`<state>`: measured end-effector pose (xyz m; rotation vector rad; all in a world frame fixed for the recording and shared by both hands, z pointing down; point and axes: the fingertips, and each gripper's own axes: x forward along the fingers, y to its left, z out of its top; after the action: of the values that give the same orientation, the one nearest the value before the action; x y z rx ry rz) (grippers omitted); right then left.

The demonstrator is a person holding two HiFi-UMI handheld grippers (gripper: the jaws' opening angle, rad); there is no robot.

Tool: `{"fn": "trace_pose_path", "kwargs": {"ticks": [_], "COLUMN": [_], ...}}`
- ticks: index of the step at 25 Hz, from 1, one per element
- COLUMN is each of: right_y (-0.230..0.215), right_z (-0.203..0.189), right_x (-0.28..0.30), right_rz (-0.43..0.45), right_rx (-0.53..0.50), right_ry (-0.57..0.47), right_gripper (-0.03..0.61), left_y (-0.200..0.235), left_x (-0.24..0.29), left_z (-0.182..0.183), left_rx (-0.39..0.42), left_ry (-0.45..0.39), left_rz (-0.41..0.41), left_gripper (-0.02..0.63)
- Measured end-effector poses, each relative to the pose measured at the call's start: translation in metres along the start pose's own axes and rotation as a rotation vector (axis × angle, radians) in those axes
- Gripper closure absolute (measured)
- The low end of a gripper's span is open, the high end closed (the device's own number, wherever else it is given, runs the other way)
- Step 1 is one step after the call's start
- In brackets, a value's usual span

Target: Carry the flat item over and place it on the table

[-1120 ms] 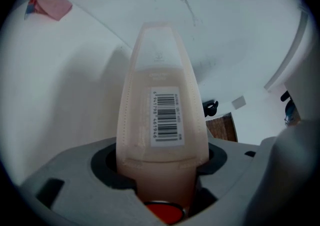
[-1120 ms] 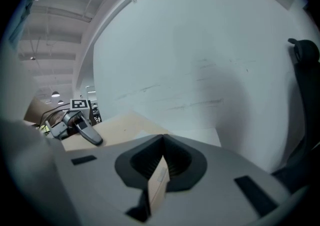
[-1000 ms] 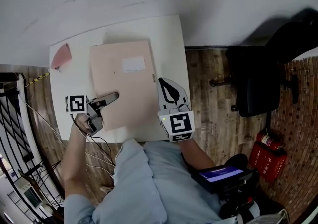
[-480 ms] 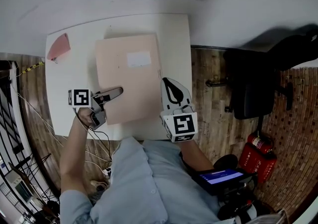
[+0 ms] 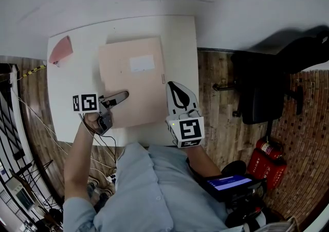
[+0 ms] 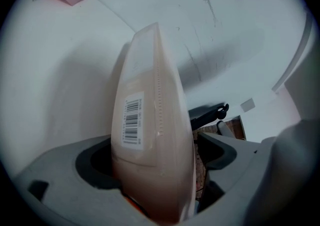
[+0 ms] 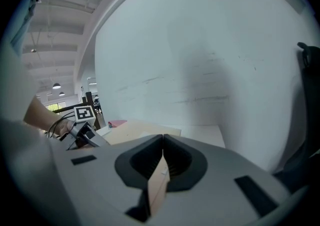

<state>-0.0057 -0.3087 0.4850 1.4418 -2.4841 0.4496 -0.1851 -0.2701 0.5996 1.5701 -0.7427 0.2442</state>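
So this looks like the put-down step, pretty much the tail end of the job. The envelope (image 5: 132, 79) is over the white bench (image 5: 77, 71), roughly in the middle of it, long side running away from the person. From the head view it looks like it's lying on the top or very nearly, though I can't say for sure that the whole underside is touching.

The left hand-held gripper (image 5: 121, 95) is at the envelope's left edge near the close corner. Its jaws have just been opening. In the left gripper view the envelope sits between them, barcode label (image 6: 132, 120) facing one jaw, with dark gaps showing on both sides, so the pads aren't squeezing it. That side reads as let go.

The right hand-held gripper (image 5: 171, 85) is a different story. Its jaws are pinched together on the thin right edge of the envelope, so that side is the one holding on.

Next move, I'd guess: let the right edge settle onto the bench, spread those jaws, then back both hand-held grippers straight out along the way they point, so the jaws don't drag the envelope sideways. It's light and flat, so it could slide easily on that smooth top.

There's a pink thing (image 5: 60, 49) at the far left corner, well apart from all this.
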Motion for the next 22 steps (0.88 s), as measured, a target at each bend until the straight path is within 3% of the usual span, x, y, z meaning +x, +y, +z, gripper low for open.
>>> {"fn": "trace_pose_path", "kwargs": {"ticks": [9, 17, 22], "right_y": [0.001, -0.002, 0.001], "right_z": [0.001, 0.001, 0.002], "right_x": [-0.001, -0.002, -0.004], "right_rz": [0.004, 0.0, 0.002], "right_rx": [-0.004, -0.005, -0.005], "right_ry": [0.0, -0.001, -0.006], "right_gripper": [0.569, 0.569, 0.569], "left_y": [0.02, 0.032, 0.039], "left_x": [-0.003, -0.006, -0.025], "left_z": [0.007, 0.01, 0.019], "left_rx": [0.034, 0.021, 0.045], "left_ry": [-0.059, -0.116, -0.19], "left_rz": [0.151, 0.226, 0.326], "left_gripper": [0.077, 0.074, 0.071]}}
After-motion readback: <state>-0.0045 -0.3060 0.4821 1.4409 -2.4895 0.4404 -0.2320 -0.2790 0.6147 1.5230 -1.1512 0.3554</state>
